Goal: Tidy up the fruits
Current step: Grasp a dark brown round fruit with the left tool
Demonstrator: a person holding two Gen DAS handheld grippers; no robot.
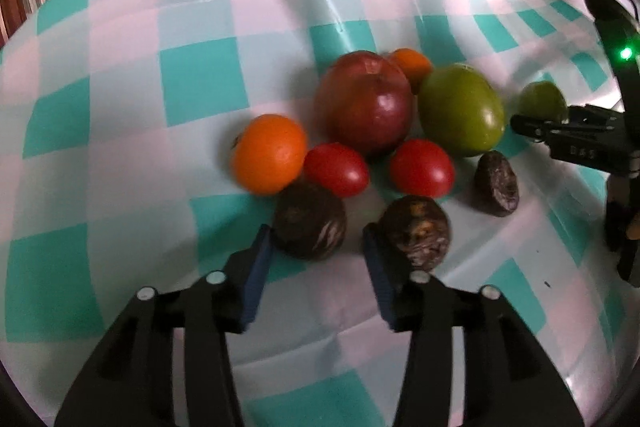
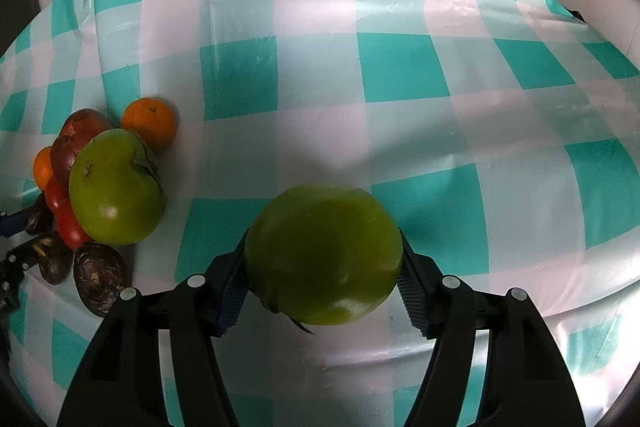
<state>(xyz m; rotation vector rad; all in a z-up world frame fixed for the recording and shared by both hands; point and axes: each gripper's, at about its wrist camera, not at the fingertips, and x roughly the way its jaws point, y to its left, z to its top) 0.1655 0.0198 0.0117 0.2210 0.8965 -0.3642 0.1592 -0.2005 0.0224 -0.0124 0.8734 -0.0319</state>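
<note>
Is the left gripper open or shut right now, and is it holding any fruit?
Open and holding nothing. The left gripper has its blue pads spread apart, and a dark brown fruit sits on the tablecloth just ahead between them, not squeezed.

Left wrist view looks forward and down along the left gripper point(image 1: 316, 247) from close above the checked tablecloth point(image 1: 120, 79), facing the fruit cluster just ahead, with the right gripper point(image 1: 536, 129) at its right edge. Right wrist view looks down its own fingers, very near a green fruit point(image 2: 323, 254) filling the centre. Both share the cluster: the large green fruit point(image 1: 460, 111) point(image 2: 116, 187) and, probably, the same far orange point(image 1: 412, 63) point(image 2: 149, 121).
</note>
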